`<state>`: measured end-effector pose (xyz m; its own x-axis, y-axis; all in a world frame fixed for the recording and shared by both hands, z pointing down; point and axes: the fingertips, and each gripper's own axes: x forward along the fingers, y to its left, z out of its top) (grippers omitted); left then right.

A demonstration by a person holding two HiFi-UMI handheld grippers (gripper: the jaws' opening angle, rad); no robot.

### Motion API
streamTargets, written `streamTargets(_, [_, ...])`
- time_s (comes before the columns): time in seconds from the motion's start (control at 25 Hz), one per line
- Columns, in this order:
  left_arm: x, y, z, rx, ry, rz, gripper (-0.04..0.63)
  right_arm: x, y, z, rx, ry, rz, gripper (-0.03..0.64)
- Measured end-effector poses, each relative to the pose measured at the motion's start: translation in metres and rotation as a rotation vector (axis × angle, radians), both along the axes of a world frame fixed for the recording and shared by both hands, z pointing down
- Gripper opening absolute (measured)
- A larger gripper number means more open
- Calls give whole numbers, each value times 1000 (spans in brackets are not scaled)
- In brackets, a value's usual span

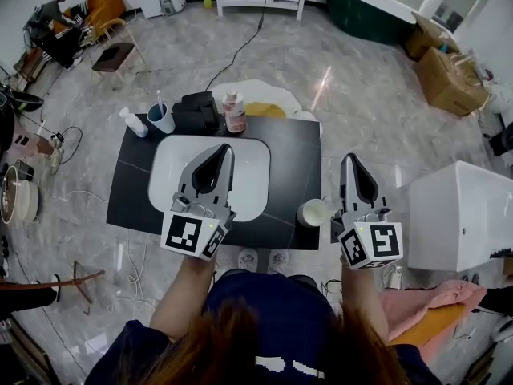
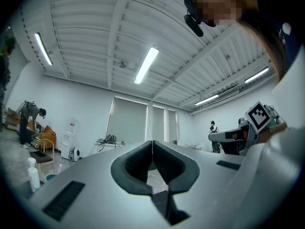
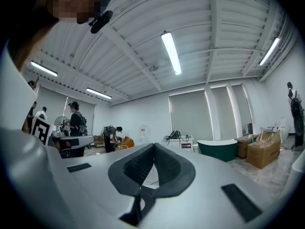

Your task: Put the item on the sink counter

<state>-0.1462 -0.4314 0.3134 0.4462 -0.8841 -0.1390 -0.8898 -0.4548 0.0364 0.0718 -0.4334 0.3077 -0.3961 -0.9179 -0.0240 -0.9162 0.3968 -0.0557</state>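
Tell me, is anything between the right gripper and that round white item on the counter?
Nothing visible does. The round white item sits at the front right corner of the sink counter, beside the right gripper.

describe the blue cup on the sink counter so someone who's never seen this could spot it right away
Find the black counter with the white basin sunk in it and look along its far edge. The blue cup is second from the left, between a white bottle and a black box; it alone is open-topped, with a thin stick standing in it.
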Motion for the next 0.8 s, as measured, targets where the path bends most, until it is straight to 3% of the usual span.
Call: streamTargets(0.8, [13,3,2,-7,-11,16,23,7,6,-8,-2,-33,-4,15])
